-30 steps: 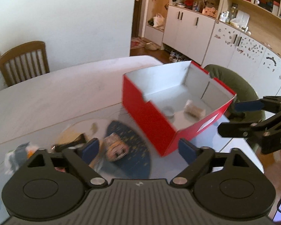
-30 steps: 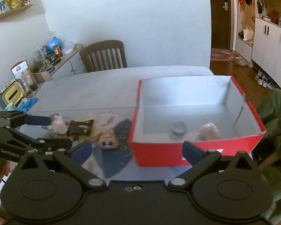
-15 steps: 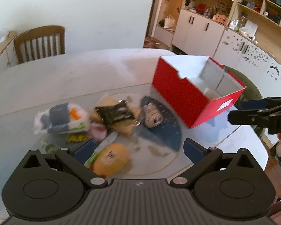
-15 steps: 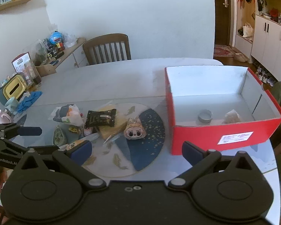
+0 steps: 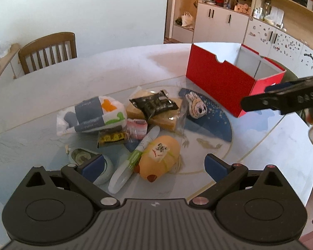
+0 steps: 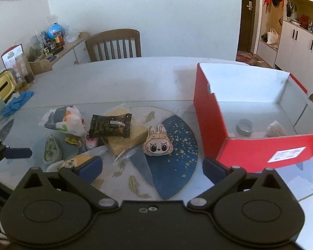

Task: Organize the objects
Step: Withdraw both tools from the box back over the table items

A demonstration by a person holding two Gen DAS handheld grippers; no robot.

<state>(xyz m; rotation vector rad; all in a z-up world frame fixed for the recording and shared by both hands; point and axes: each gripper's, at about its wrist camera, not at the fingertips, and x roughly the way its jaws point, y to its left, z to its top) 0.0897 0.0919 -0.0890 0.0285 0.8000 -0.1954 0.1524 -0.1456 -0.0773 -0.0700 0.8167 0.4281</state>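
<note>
I am holding the left gripper (image 5: pixel 153 164) above the near edge of the desk (image 5: pixel 52 87), fingers spread wide and gripping nothing. I am holding the right gripper (image 6: pixel 152 166) likewise, fingers wide and empty. The red box (image 6: pixel 258 112) is sitting toward the right edge of the desk, containing a small metal tin (image 6: pixel 244 127) and a wrapped item (image 6: pixel 275 129). A pile is lying beside the box: a bunny toy (image 6: pixel 157 143), a black packet (image 6: pixel 110 126) resting on a yellow sponge (image 6: pixel 127 139), a tissue pack (image 5: pixel 91 114), a yellow plush (image 5: pixel 159 156) and a white tube (image 5: pixel 133 160).
</note>
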